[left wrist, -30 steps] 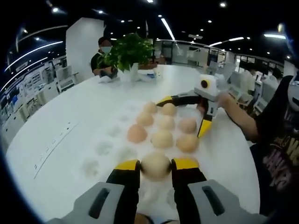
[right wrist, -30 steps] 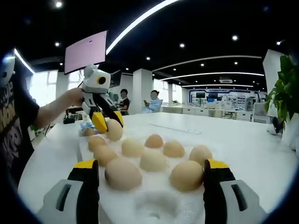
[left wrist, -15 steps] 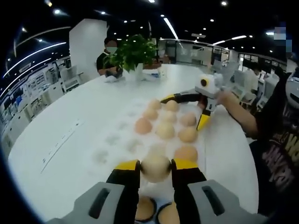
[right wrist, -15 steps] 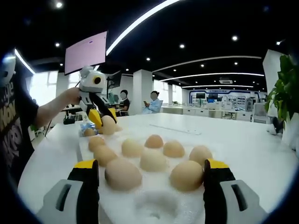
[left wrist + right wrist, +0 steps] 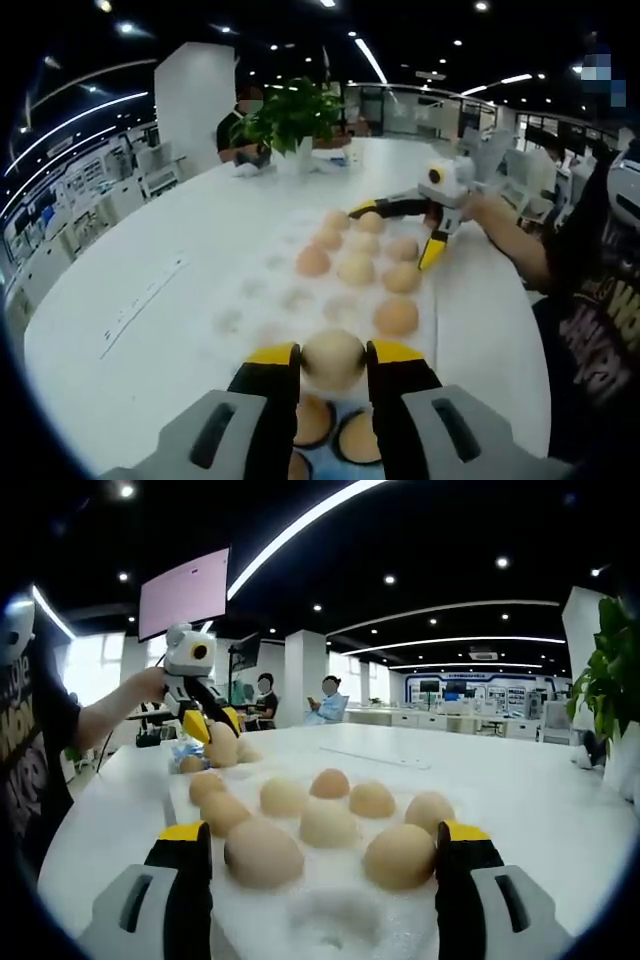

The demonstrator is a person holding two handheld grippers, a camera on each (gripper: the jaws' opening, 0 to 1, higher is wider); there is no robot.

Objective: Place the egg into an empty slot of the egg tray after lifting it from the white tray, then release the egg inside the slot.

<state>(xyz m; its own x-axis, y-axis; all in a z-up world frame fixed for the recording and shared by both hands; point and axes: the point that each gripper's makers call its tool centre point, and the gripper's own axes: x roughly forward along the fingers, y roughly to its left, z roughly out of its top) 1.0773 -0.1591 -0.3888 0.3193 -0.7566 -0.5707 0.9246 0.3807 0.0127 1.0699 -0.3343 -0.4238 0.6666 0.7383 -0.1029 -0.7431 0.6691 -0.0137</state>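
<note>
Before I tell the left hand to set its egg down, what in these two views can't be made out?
- Left gripper view: the left gripper and its held egg hide the egg tray's nearest slots, so free or full there is unknowable.
- Left gripper view: the eggs below the jaws are cut off by the gripper body.
- Right gripper view: the egg in the left gripper is too small to judge grip.

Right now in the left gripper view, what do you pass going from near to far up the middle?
Left claw holding an egg → egg tray with eggs → right claw → potted plant.
</note>
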